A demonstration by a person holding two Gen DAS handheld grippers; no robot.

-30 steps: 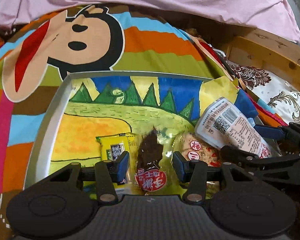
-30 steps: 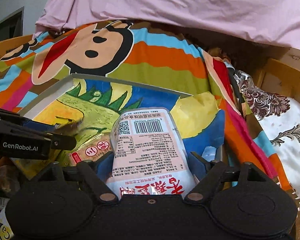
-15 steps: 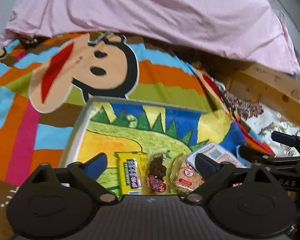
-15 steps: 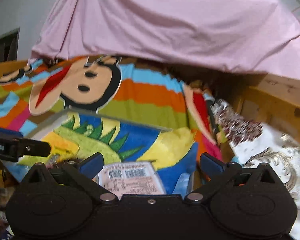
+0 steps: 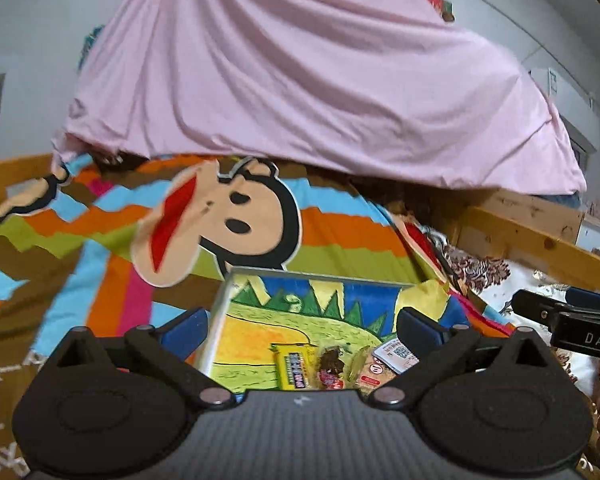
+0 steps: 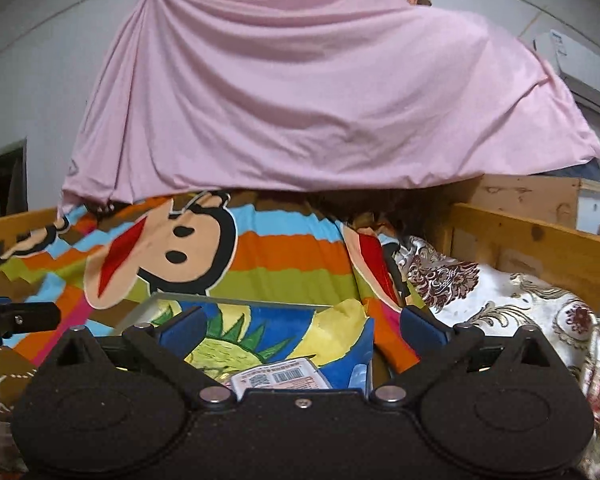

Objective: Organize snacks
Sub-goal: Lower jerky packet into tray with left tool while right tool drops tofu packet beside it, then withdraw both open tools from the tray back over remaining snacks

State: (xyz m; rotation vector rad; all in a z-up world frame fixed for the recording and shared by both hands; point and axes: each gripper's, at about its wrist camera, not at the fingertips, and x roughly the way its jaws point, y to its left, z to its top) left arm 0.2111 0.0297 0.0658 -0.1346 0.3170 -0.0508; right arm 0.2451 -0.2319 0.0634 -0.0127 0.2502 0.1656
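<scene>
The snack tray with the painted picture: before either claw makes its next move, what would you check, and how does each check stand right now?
1. Left claw open and empty: ok, its jaws are opening and nothing is between them.
2. Right claw open and empty: ok.
3. Yellow pack, brown snack and round snack side by side in the tray: ok.
4. White packet in the tray: ok, lying flat.
5. Claws apart from each other: ok.
6. More snacks left outside the tray: cannot tell.
</scene>
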